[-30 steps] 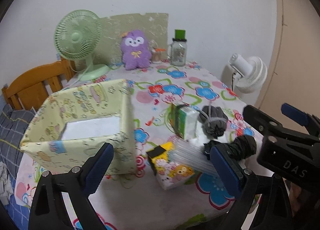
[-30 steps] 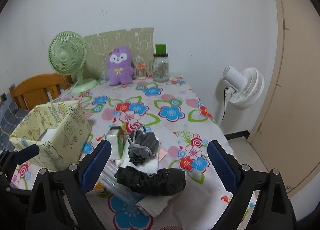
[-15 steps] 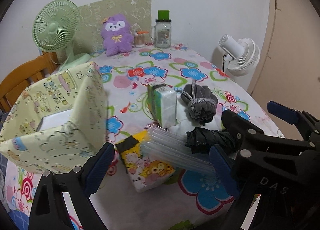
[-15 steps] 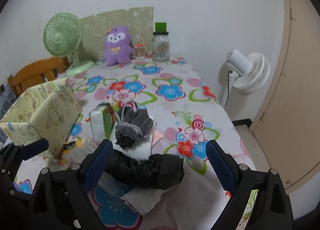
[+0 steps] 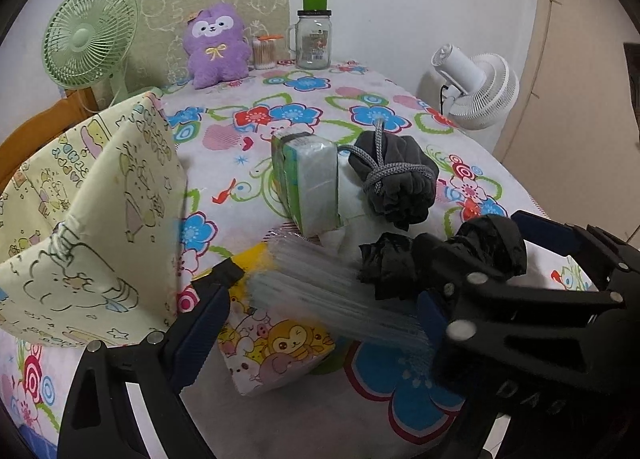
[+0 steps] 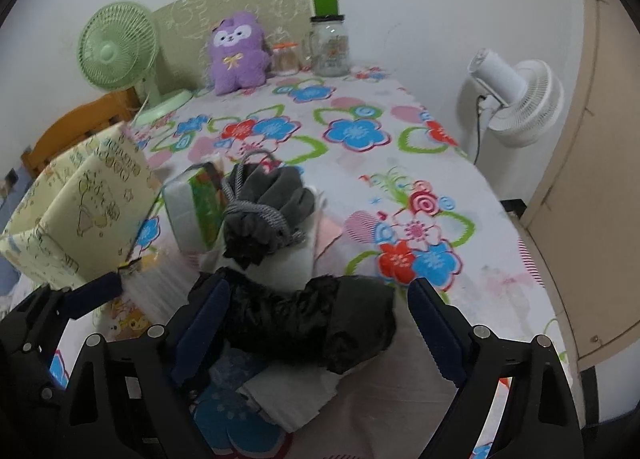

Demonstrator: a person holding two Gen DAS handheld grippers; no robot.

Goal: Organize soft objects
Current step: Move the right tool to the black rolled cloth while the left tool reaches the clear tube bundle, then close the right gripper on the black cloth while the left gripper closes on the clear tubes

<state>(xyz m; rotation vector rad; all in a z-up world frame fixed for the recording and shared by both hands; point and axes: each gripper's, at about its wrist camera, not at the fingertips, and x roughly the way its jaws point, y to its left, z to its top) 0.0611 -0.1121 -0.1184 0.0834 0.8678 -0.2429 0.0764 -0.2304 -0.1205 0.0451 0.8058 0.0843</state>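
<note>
In the left wrist view, the left hand-held gripper [image 5: 316, 323] stands with its jaws wide apart, nothing pressed between the pads. Between its fingers lie a stack of clear plastic sleeves [image 5: 332, 291] and a cartoon-printed tissue pack [image 5: 276, 351] underneath. Ahead of it stands a green tissue bundle [image 5: 310, 183] beside a grey drawstring pouch [image 5: 396, 183]. To its left the yellow fabric bin [image 5: 92, 219] sits open on the tabletop [image 5: 304, 107]. To its right the right hand-held gripper straddles the black rolled cloth [image 5: 444, 255].

In the right wrist view, the right hand-held gripper [image 6: 318, 319] has its jaws closing, with the black rolled cloth [image 6: 316, 323] lying crosswise between them, the pads apparently not yet pressing it. The roll rests on white folded paper [image 6: 288, 395], just in front of the pouch.

The roll looks light, soft and slightly slick, so it would likely squash and sag at the ends. A hold across its thick middle seems safest; gripping an end might let it unroll.
</note>
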